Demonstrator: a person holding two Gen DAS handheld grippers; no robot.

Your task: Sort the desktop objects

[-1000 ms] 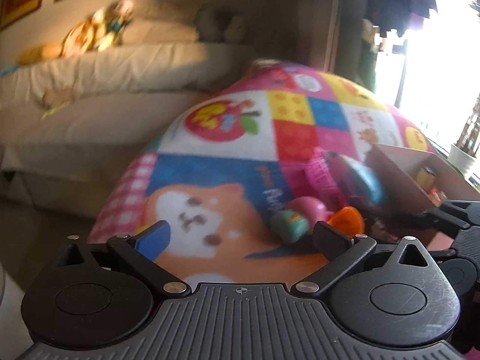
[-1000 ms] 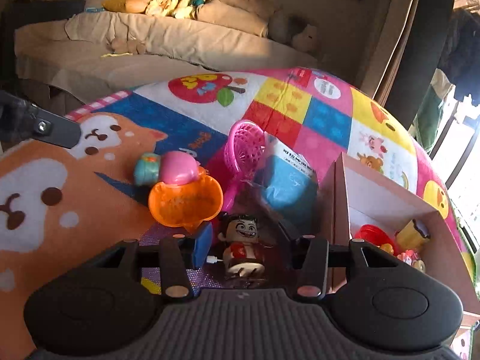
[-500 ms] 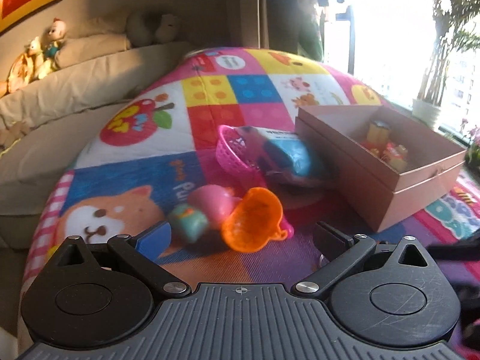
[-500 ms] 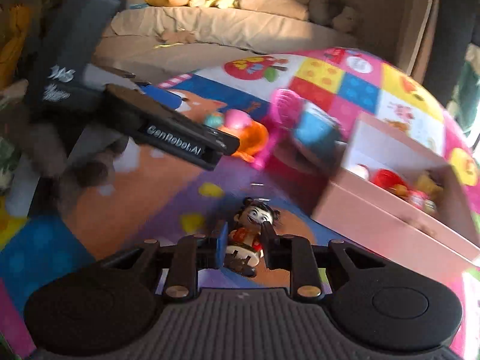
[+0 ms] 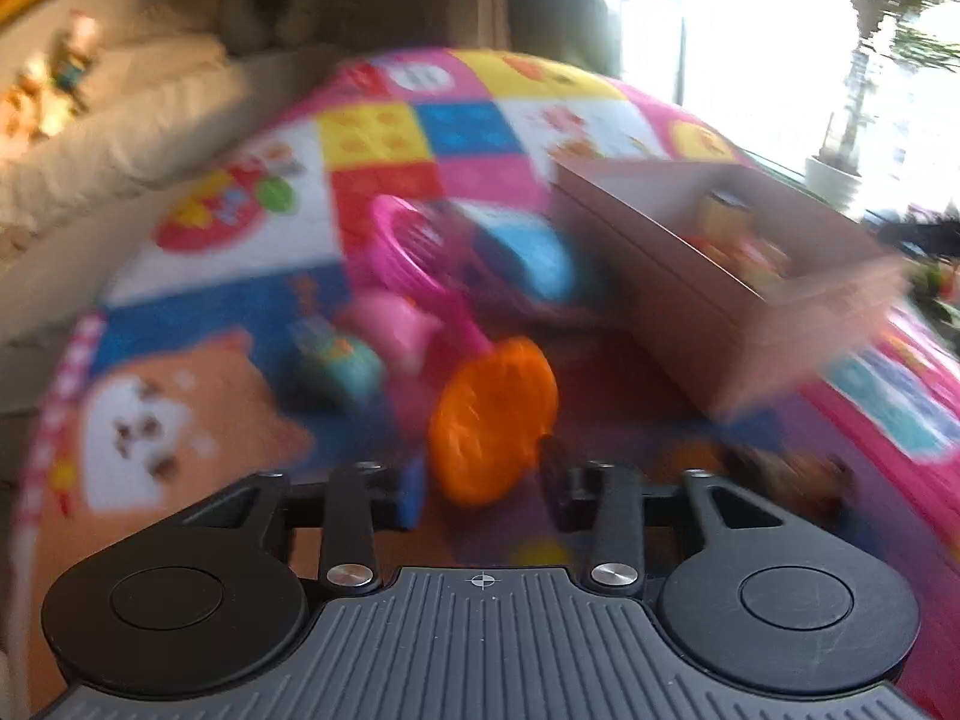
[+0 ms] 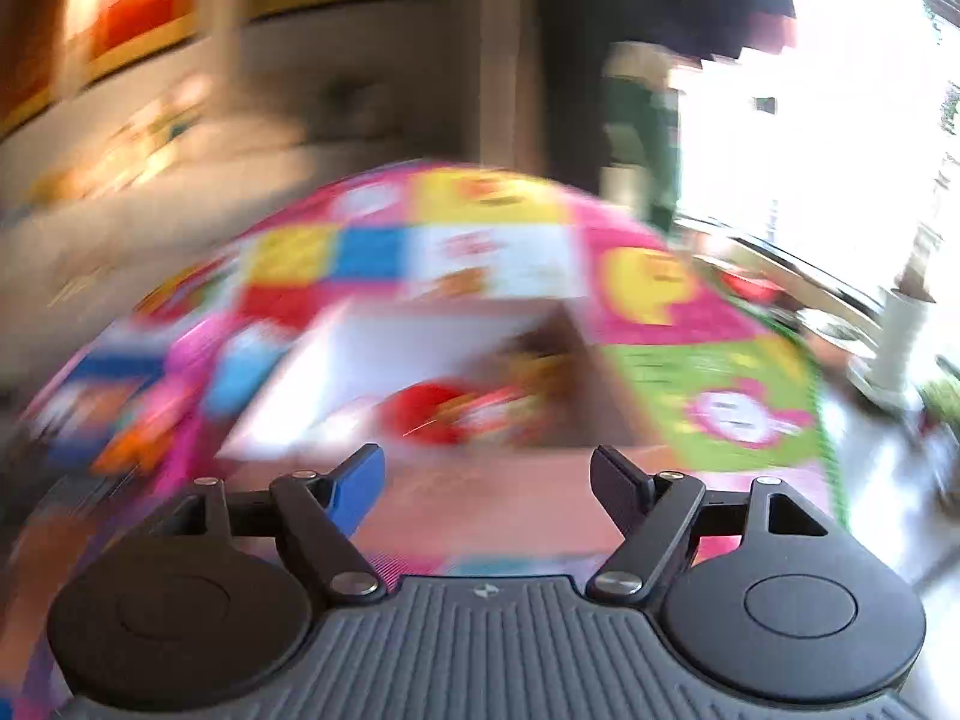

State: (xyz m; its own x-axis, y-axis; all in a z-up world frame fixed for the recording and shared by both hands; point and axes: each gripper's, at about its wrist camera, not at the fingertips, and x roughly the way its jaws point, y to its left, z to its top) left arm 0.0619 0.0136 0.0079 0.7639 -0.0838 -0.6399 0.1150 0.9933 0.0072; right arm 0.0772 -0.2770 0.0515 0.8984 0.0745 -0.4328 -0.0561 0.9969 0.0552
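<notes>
In the left wrist view an orange plastic cup lies on its side on the colourful play mat. My left gripper has its jaws closing on the cup, and both pads touch its sides. In the blurred right wrist view my right gripper hangs over the near edge of the pink cardboard box. Its jaws are opening and nothing is between them. The box holds red and yellow toys. I cannot tell where the small figurine is.
Behind the cup lie a teal and pink toy, a pink mesh basket and a blue packet. A dark blurred shape sits on the mat right of my left gripper. A pale sofa stands beyond the mat.
The left jaws went from wide open to closed around the orange cup. The right gripper swung right over the box and opened; the figurine it held is gone from its jaws.
</notes>
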